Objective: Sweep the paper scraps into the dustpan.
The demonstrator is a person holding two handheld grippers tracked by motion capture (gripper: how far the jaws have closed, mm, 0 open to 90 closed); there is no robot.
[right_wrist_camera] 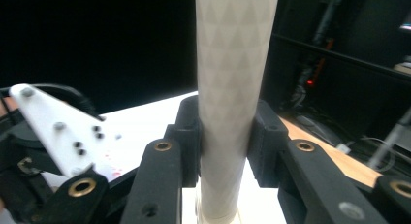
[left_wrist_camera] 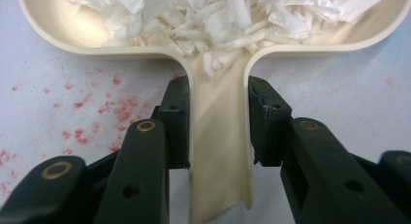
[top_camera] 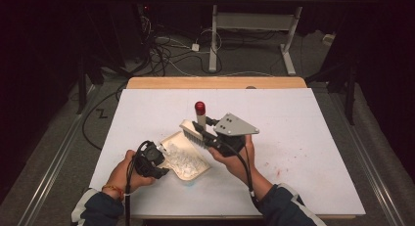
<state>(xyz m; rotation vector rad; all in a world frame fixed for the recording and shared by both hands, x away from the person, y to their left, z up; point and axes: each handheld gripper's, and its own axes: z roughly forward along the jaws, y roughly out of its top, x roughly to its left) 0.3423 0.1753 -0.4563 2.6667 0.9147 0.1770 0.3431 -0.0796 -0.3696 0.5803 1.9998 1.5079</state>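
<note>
Your left tool (left_wrist_camera: pixel 218 136) clamps the dustpan (left_wrist_camera: pixel 220 151) handle; your right tool (right_wrist_camera: pixel 225 146) clamps the brush (right_wrist_camera: pixel 232 88) handle, bristles above the dustpan.

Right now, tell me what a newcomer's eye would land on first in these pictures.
The cream dustpan, heaped with white shreds, lies near the front middle of the white table; the left hand-held gripper clamps its handle. Just behind it, the right hand-held gripper holds a brush by its pale handle, red-capped end upward. Red specks dot the table beside the pan.
</note>
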